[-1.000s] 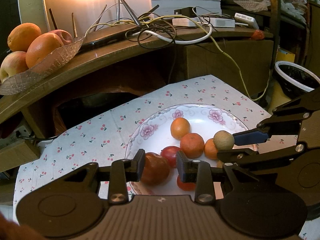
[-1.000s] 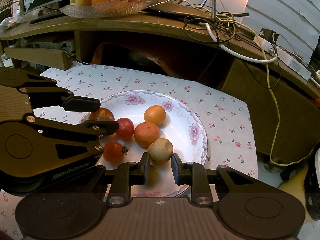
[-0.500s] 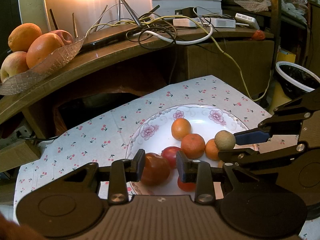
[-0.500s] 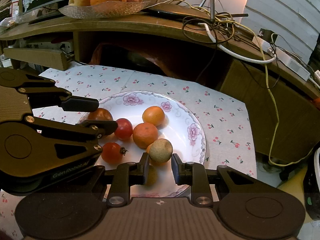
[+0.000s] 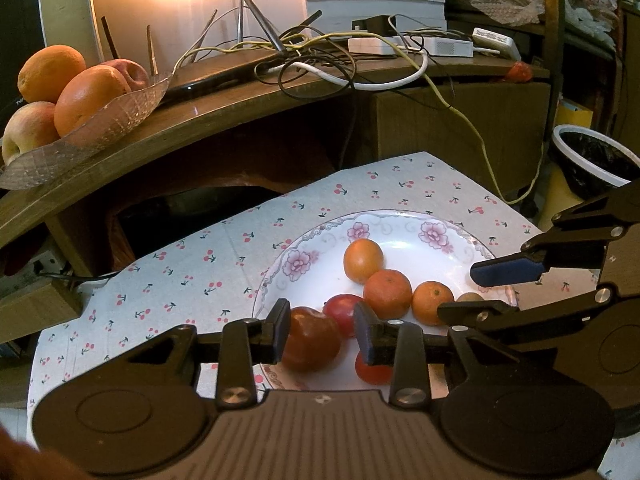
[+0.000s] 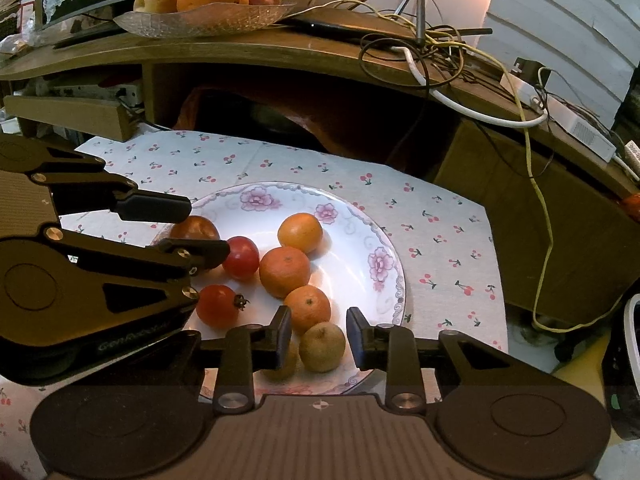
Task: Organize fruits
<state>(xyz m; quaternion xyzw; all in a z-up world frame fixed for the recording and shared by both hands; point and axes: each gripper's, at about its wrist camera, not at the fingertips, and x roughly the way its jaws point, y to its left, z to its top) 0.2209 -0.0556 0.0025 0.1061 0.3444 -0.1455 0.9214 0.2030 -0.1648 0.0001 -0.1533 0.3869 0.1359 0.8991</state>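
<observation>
A flowered white plate (image 6: 352, 216) (image 5: 404, 232) on the cherry-print cloth holds several fruits. My left gripper (image 5: 322, 336) is open around a dark red apple (image 5: 310, 340) at the plate's near left; it also shows in the right wrist view (image 6: 194, 228). My right gripper (image 6: 319, 336) is open, with a small brown-green fruit (image 6: 322, 346) lying on the plate between its fingers, barely visible in the left wrist view (image 5: 470, 298). Oranges (image 6: 285, 271), a red fruit (image 6: 240, 258) and a tomato (image 6: 218, 306) lie between the grippers.
A glass dish (image 6: 208, 20) (image 5: 84, 132) of large oranges and apples stands on the wooden shelf behind, beside tangled cables (image 6: 424, 44). A lined bin (image 5: 592, 160) stands at the right of the table.
My right gripper has opened and let go of the brown-green fruit, which now lies lower, on the plate. My left gripper has stayed around the dark red apple.
</observation>
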